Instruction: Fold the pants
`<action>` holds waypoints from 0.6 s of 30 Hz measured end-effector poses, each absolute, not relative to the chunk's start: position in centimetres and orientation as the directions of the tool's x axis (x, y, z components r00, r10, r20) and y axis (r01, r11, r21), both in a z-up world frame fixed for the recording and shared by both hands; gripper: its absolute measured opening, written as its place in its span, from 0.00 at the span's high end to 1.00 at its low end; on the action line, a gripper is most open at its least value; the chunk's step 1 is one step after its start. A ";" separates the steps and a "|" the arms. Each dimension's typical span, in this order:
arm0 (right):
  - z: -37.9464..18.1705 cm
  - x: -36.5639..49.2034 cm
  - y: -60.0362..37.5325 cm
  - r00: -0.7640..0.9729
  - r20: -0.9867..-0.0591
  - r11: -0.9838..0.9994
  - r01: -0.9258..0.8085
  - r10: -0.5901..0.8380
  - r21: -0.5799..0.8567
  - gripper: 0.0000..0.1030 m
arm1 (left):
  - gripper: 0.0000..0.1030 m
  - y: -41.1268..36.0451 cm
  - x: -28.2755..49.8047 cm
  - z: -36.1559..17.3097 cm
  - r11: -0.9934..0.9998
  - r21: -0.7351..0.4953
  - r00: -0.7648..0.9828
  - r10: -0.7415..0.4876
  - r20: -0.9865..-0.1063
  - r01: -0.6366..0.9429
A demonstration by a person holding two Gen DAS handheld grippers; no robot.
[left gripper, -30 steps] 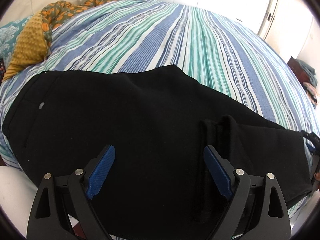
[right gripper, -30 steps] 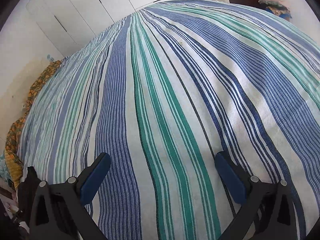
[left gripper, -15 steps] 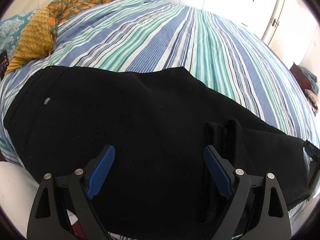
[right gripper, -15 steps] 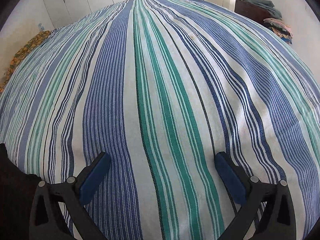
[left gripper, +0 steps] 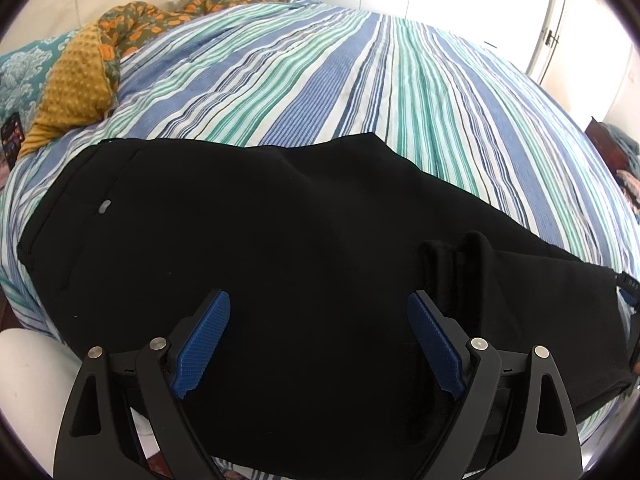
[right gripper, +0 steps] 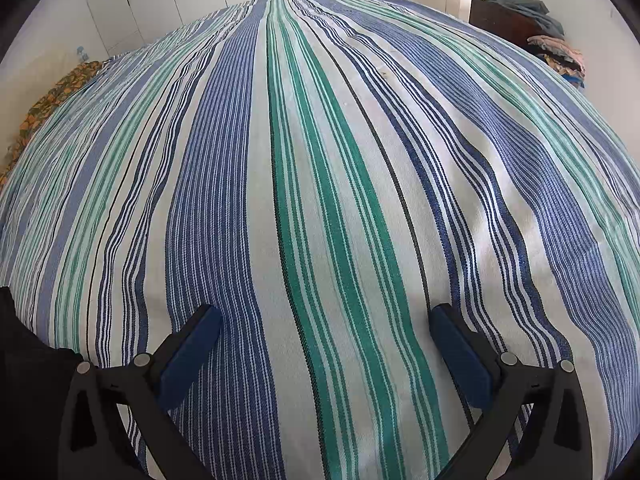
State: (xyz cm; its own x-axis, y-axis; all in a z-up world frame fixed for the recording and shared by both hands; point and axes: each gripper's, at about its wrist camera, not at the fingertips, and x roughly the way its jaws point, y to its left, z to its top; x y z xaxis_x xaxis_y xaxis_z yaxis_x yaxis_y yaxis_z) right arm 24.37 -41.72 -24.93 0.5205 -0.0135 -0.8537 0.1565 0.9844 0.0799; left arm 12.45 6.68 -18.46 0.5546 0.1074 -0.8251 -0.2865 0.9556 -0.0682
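Left wrist view shows the black pants [left gripper: 280, 248] spread across the striped bedspread [left gripper: 360, 80], waistband toward the mustard blanket [left gripper: 76, 92], with a bunched fold of cloth just beyond one finger. The left gripper [left gripper: 319, 308] hovers over the pants, its jaws spread wide and holding nothing. Only the right wrist view shows the dark dresser [right gripper: 508, 20] beyond the bedspread; there the right gripper [right gripper: 325, 320] is also spread wide over bare stripes, the pants showing only at its lower-left edge.
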 end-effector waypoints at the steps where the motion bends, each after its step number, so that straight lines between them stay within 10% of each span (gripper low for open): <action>1: -24.9 24.3 -41.8 0.525 -0.851 0.984 0.155 -0.009 0.085 0.00 | 0.11 6.9 12.4 -18.4 0.953 -0.070 0.553 0.109 -0.826 -0.293; 18: -25.0 24.3 -41.4 0.510 -0.859 0.985 0.164 -0.039 0.052 0.00 | 0.11 6.9 12.4 -18.8 0.952 -0.055 0.544 0.125 -0.830 -0.302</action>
